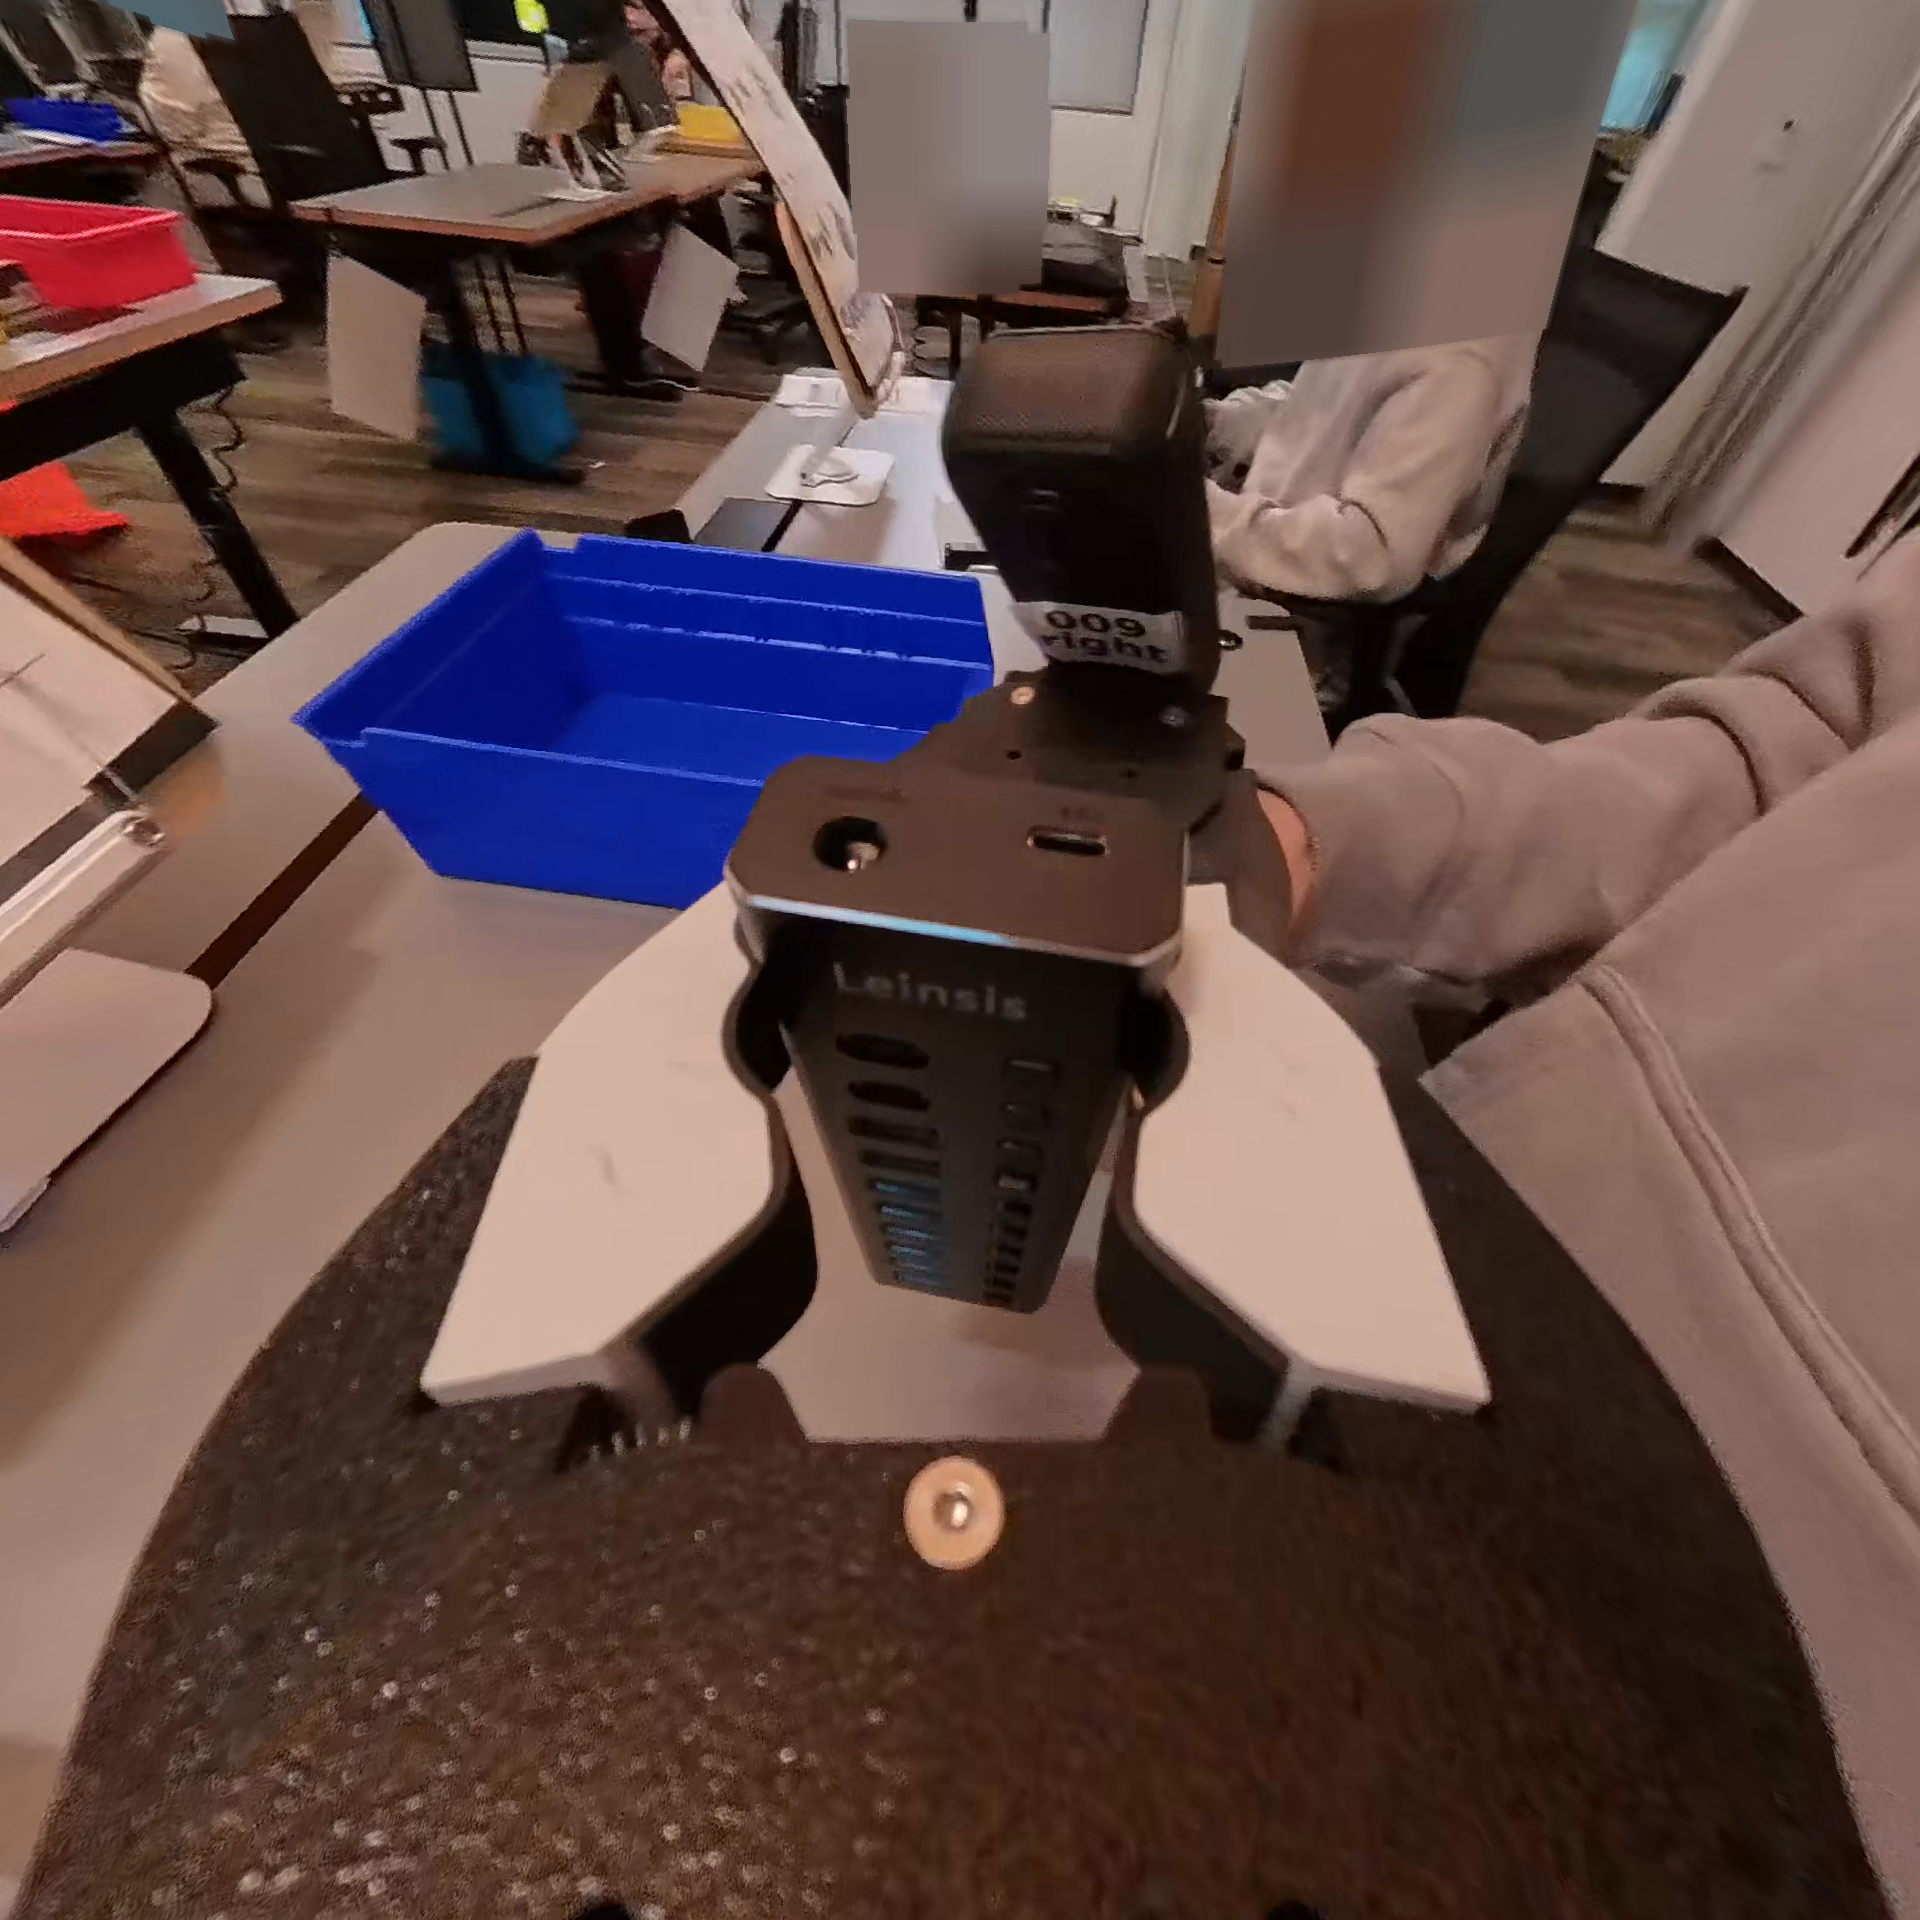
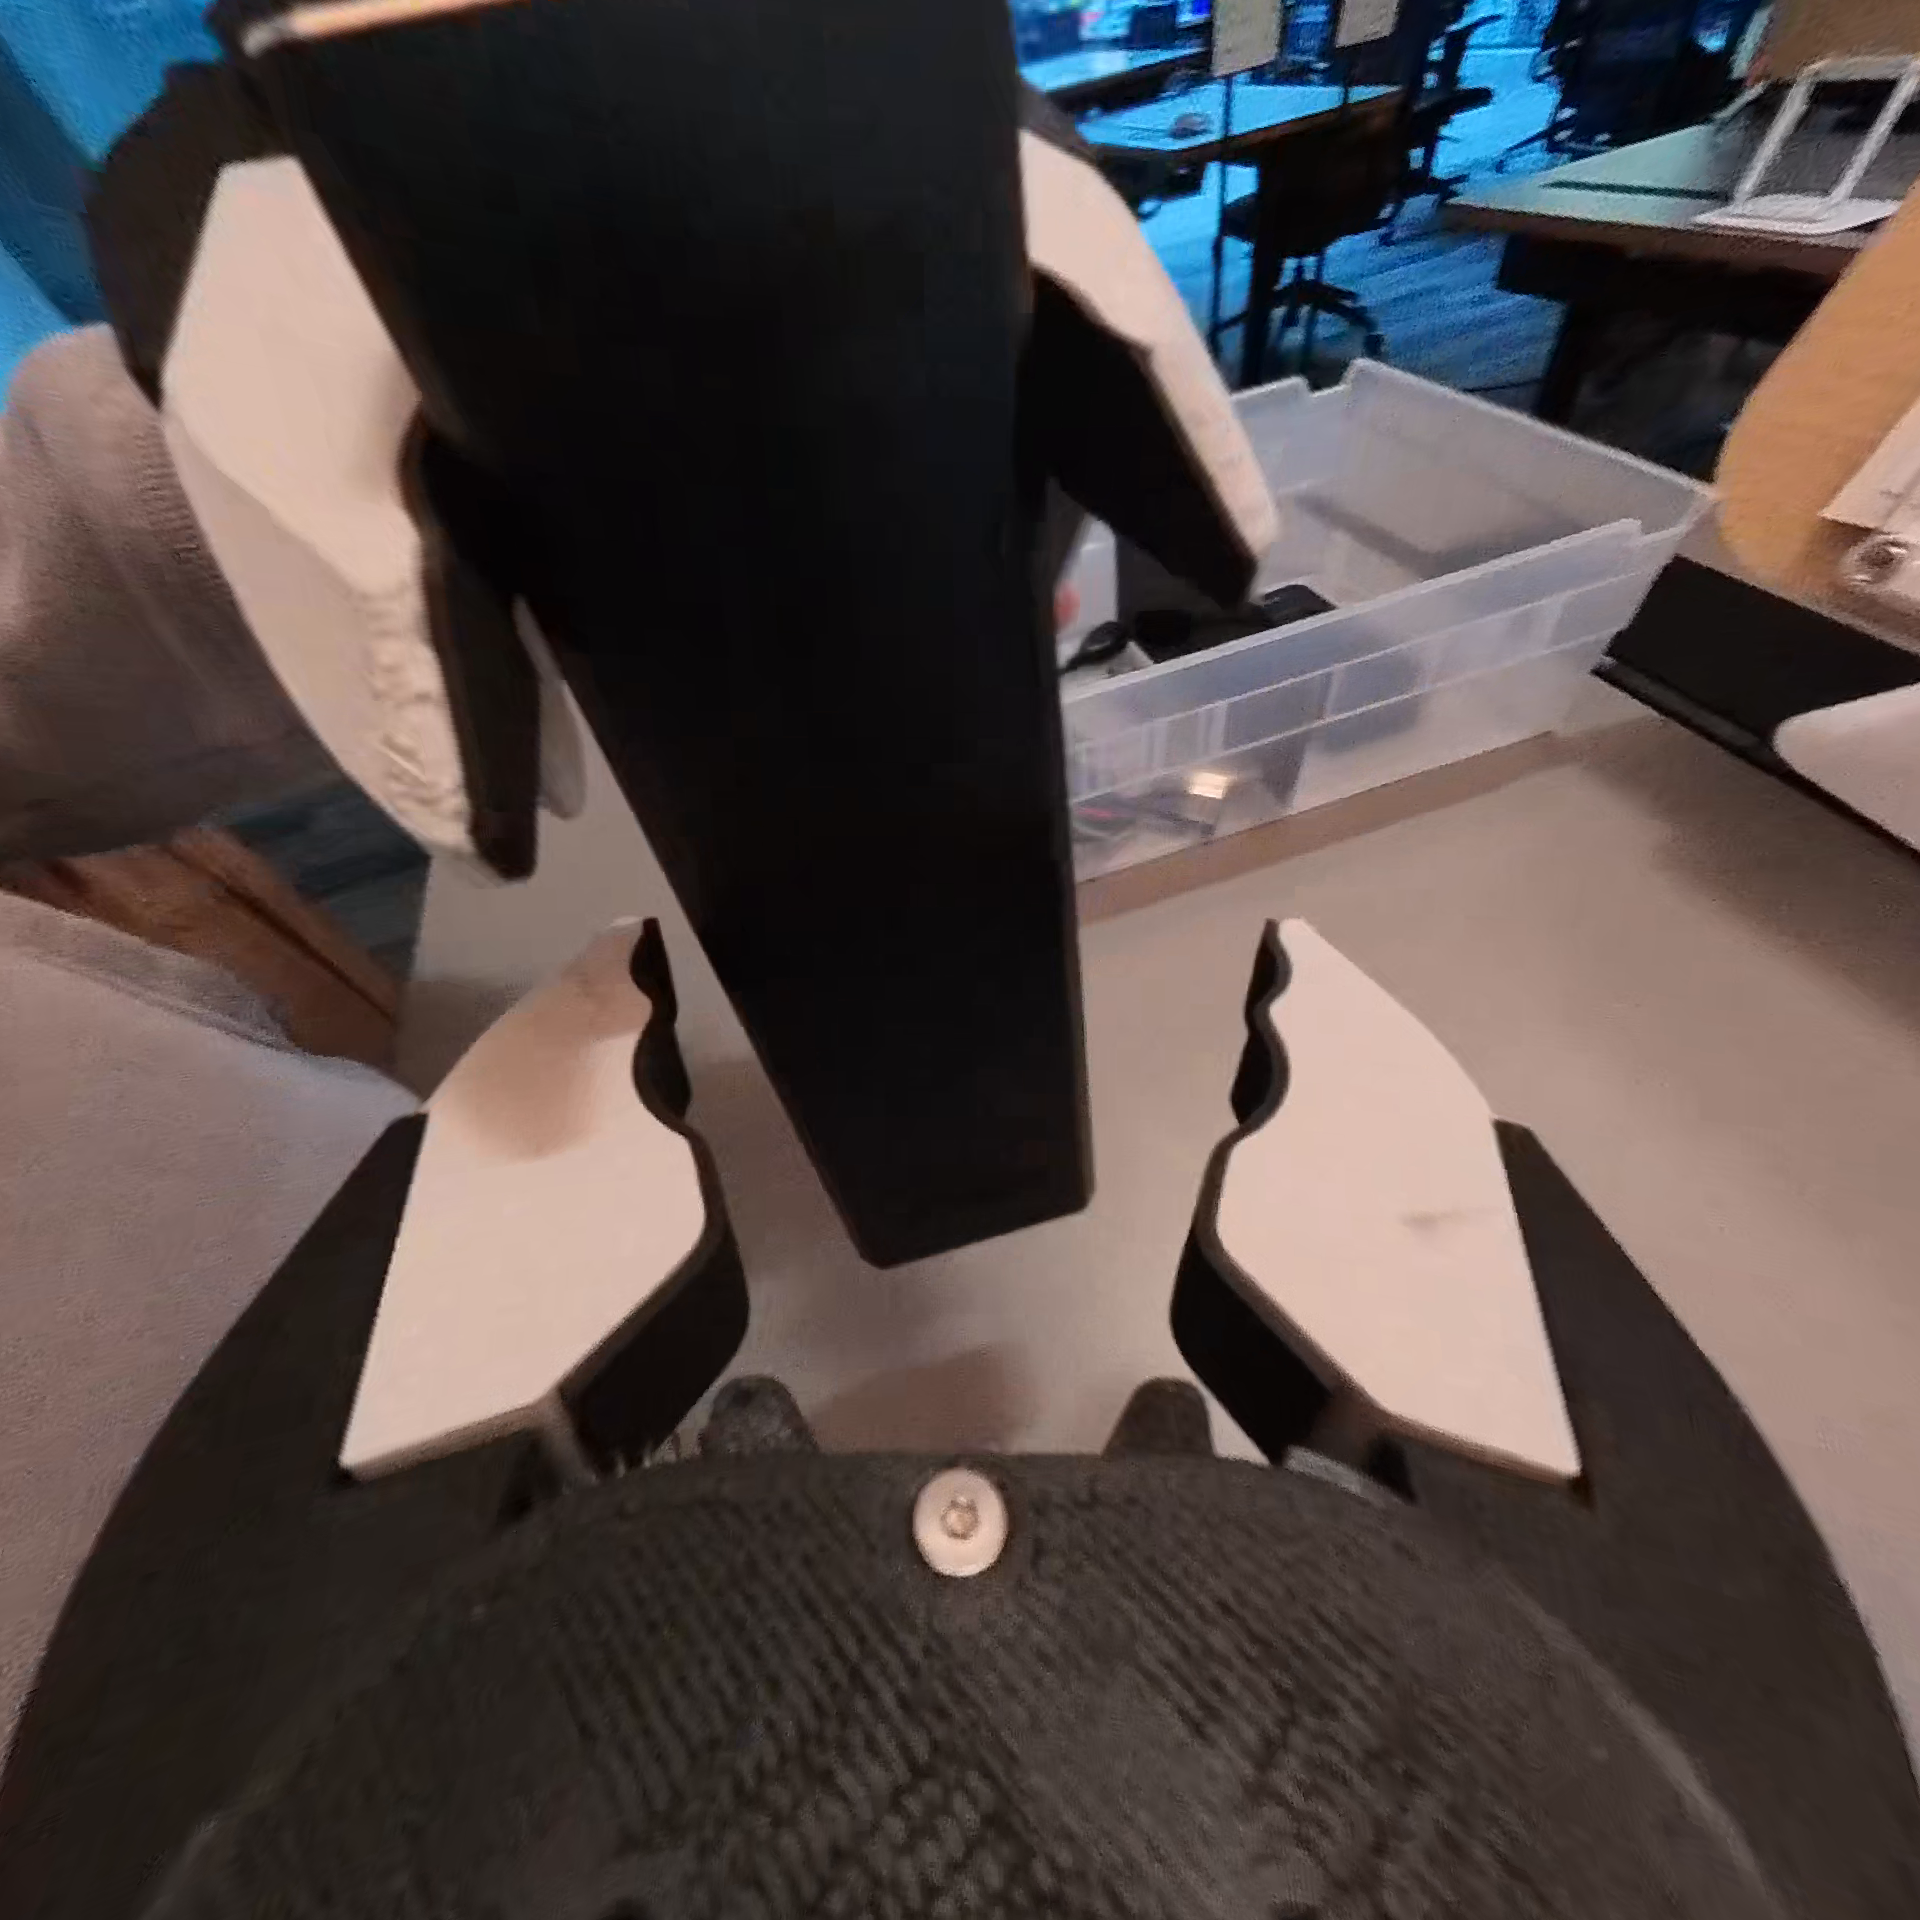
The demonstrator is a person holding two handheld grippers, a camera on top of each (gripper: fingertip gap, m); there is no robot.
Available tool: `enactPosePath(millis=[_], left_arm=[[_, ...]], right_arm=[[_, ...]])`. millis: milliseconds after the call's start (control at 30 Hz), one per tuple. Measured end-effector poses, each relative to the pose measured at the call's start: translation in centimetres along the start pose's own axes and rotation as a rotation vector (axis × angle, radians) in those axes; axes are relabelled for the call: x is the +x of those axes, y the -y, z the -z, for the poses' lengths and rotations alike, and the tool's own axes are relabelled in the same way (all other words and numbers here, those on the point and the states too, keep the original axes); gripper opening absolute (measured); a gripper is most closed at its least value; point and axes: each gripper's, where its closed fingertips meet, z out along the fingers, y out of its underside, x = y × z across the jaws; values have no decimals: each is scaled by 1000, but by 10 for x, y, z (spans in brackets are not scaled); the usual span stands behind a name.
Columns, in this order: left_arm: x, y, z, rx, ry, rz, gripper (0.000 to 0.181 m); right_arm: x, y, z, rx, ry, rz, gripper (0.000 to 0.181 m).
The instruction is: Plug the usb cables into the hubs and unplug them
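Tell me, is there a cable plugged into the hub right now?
No, the hub, clamped between the left gripper's jaws, shows only empty ports down its face.

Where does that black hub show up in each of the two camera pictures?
Left wrist view: hub at centre, port side showing, clamped between the left gripper fingers.
Right wrist view: hub fills the upper middle, plain back showing, above the open right gripper.
Shared landmark: the pale table.
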Motion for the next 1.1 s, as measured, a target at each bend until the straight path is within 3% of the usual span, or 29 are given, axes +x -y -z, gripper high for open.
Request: enactPosePath(millis=[100, 167, 233, 267, 567, 767, 900, 967, 1100], left_arm=[[8, -3, -7, -5, -56, -21, 66], [17, -6, -11, -20, -105, -33, 66], [20, -9, -13, -32, -117, -41, 66], [20, -10, -14, -40, -117, -44, 66], [21, -2, -2, -68, -49, -116, 73], [20, -8, 7, -206, -49, -170, 77], [28, -14, 6, -283, -127, -192, 60], [26, -17, 5, -310, -118, -196, 60], [22, -12, 2, -227, -73, -172, 59]], right_arm=[[-14, -1, -6, -14, 80, 32, 103], [-18, -5, -7, -31, 95, 72, 87], [-22, -7, -7, -41, 115, 86, 84], [-24, -8, -8, -52, 124, 110, 71], [-25, -8, -9, -25, 114, 117, 71], [-32, -16, -5, -49, 186, 142, 71], [-35, -22, -9, -76, 193, 162, 71], [-32, -23, -9, -69, 173, 159, 71], [-24, -14, -5, 20, 137, 107, 74]])
